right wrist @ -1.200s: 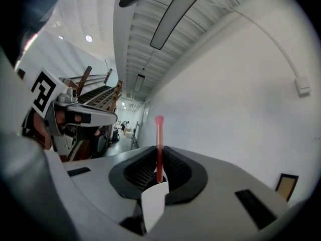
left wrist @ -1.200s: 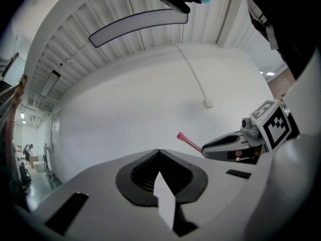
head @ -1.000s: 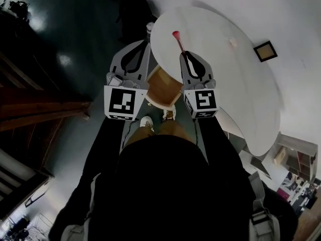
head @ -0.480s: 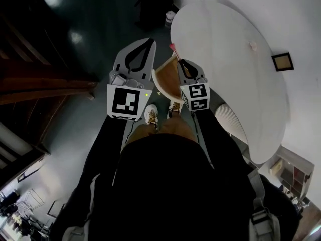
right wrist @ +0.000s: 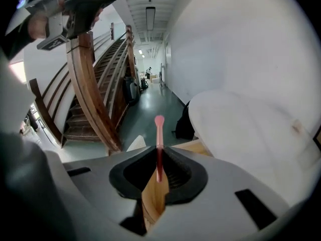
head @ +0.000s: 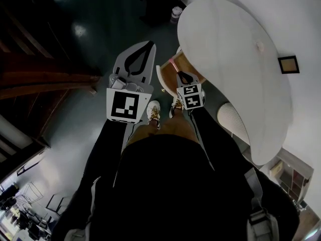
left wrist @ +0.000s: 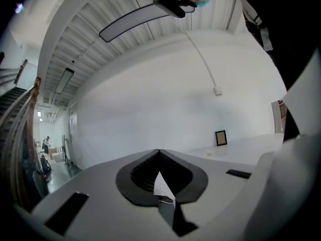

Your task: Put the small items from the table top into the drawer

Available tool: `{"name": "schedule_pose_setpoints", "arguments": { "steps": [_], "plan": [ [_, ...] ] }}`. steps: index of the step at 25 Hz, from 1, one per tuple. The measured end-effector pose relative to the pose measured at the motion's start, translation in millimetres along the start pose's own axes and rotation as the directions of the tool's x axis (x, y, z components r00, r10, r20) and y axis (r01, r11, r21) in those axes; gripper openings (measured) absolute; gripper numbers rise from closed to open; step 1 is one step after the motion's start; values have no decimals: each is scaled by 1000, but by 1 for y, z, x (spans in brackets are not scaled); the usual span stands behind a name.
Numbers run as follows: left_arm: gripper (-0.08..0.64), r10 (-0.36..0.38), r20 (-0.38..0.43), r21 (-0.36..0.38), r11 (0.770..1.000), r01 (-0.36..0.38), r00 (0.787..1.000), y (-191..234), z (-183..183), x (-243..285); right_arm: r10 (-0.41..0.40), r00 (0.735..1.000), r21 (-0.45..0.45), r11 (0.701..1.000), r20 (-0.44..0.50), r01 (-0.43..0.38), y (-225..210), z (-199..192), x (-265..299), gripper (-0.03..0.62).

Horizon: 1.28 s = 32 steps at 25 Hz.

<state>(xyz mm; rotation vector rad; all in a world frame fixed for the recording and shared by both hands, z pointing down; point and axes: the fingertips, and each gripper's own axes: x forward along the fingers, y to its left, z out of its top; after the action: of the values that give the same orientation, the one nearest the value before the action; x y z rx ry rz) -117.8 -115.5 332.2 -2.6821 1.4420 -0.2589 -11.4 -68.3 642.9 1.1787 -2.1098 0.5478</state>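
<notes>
The pink-tipped stick (right wrist: 159, 134) is clamped in the fingers of the right gripper (right wrist: 159, 153) over the open drawer (head: 169, 79). The left gripper (left wrist: 159, 152) has its fingers together, empty. Released early, the stick may clip the rim and drop to the floor (head: 100, 34).

Pink stick (right wrist: 159, 129); white table (head: 235, 69); tan drawer (head: 169, 79).

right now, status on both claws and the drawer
Right claw shut on pink stick, at the open drawer. Left claw shut, empty. One small item on table. Nothing in the way.
</notes>
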Motion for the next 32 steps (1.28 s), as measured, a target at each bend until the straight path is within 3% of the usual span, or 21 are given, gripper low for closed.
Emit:
{"name": "schedule_pose_setpoints", "arguments": {
  "steps": [8, 16, 19, 21, 32],
  "plan": [
    [15, -10, -10, -4, 1000, 10, 1000, -2, -5, -2, 7, 991, 11, 1000, -130, -6, 8, -34, 9, 63],
    [15, -21, -8, -2, 1000, 21, 1000, -3, -6, 0, 19, 990, 20, 1000, -137, -16, 11, -38, 10, 63],
    [15, -23, -10, -5, 1000, 23, 1000, -4, -5, 0, 57, 988, 33, 998, -143, -53, 17, -42, 10, 67],
    [15, -26, -8, -5, 1000, 26, 1000, -3, -5, 0, 87, 983, 52, 996, -165, -79, 22, -46, 12, 154],
    [15, -44, 1, -2, 999, 44, 999, -7, -3, 4, 73, 984, 58, 996, -164, -65, 18, -49, 7, 155]
  ]
}}
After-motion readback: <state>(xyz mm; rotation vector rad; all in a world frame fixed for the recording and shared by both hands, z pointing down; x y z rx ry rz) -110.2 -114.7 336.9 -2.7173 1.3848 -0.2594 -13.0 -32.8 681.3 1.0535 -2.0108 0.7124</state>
